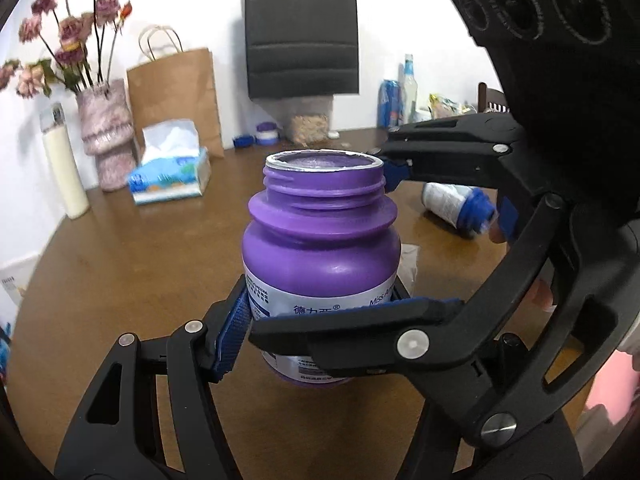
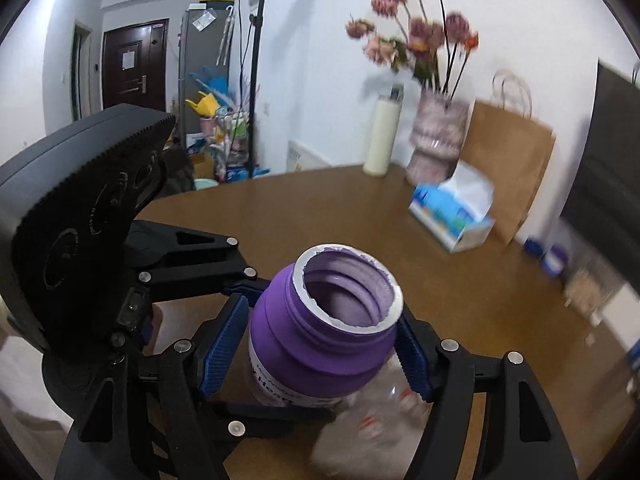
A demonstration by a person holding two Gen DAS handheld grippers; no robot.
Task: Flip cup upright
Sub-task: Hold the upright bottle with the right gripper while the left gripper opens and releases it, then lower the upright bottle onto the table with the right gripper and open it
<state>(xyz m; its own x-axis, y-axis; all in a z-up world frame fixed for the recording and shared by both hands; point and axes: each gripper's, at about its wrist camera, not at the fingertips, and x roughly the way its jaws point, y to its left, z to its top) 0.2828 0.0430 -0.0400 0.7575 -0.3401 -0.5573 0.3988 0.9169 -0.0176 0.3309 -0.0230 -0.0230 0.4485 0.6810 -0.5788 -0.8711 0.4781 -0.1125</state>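
Observation:
A purple open-mouthed bottle (image 1: pixel 320 256) with a white label stands upright, mouth up, over the brown table (image 1: pixel 120 248). My left gripper (image 1: pixel 320 320) is shut on its lower body, blue pads against the label. My right gripper (image 1: pixel 452 196) reaches in from the right, jaws apart, one blue finger (image 1: pixel 394 174) beside the bottle's neck. In the right wrist view the bottle (image 2: pixel 320 336) sits between my right gripper's (image 2: pixel 320 344) blue pads (image 2: pixel 222 352); they stand wide, with gaps either side. The left gripper (image 2: pixel 236 280) grips it from the left there.
A white bottle with a blue cap (image 1: pixel 456 204) lies on its side at the right. A tissue box (image 1: pixel 170 172), a vase of dried flowers (image 1: pixel 106 132), a white flask (image 1: pixel 62 160), paper bags (image 1: pixel 176 96) and small jars (image 1: pixel 266 133) line the far edge. A crinkly clear packet (image 2: pixel 372 420) lies under the bottle.

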